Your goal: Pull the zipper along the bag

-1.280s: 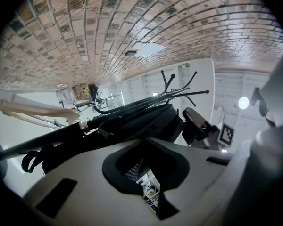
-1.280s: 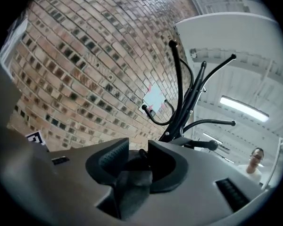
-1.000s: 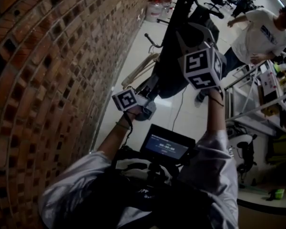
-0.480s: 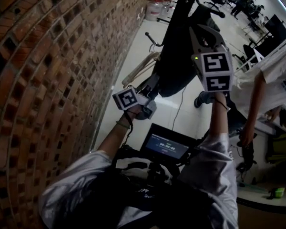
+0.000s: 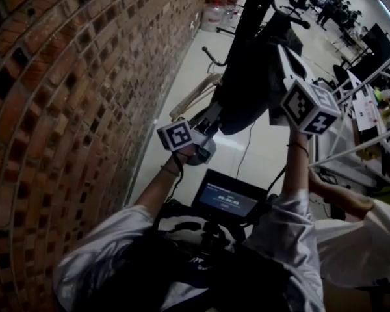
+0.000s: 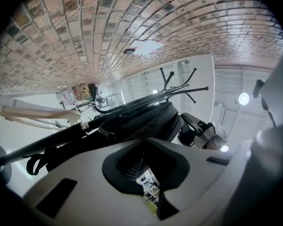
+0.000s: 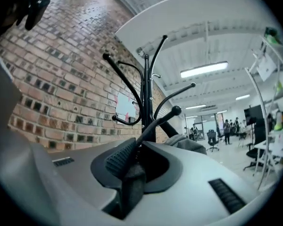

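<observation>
Brick wall (image 5: 65, 109) alongside: your left gripper (image 5: 209, 119) pins the bag (image 5: 247, 90). Right gripper (image 7: 132, 149) just clenched the zipper tab (image 7: 131, 185) (probably); pull it along.

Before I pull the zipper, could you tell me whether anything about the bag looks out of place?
Nothing stands out. The black bag hangs from the coat rack beside the brick wall, and nothing looks torn or spilled, though fine damage would not show in this dim light.
</observation>
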`<state>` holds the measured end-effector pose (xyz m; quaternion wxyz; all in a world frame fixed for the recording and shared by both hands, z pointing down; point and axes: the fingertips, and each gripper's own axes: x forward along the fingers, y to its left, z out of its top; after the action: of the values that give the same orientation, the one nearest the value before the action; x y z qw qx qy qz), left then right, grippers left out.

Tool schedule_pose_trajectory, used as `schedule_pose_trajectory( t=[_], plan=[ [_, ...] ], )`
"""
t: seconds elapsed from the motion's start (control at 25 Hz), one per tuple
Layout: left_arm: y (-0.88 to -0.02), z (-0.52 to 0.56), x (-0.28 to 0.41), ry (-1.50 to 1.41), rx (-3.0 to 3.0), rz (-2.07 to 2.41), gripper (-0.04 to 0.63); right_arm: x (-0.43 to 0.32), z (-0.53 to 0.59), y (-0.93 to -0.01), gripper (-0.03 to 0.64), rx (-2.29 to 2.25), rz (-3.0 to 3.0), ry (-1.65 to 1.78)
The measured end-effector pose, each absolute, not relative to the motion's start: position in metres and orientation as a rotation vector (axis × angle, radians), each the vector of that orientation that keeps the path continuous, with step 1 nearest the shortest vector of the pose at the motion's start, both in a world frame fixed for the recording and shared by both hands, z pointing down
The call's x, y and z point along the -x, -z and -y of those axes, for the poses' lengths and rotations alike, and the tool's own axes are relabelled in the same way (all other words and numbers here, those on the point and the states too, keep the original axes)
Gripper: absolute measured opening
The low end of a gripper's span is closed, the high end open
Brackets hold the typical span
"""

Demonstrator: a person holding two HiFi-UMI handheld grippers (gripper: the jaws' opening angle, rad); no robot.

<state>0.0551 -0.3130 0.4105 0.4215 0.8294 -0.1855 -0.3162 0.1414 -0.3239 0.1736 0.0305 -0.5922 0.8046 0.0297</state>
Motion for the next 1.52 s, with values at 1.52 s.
schedule_pose_trajectory(
  t=[1.52],
  plan=[
    [-0.408, 0.316, -0.057, 0.795, -2.094, 0.444, 0.014, -0.123, 0.325, -0.197, 0.006, 2.116, -2.826, -0.977]
  ],
)
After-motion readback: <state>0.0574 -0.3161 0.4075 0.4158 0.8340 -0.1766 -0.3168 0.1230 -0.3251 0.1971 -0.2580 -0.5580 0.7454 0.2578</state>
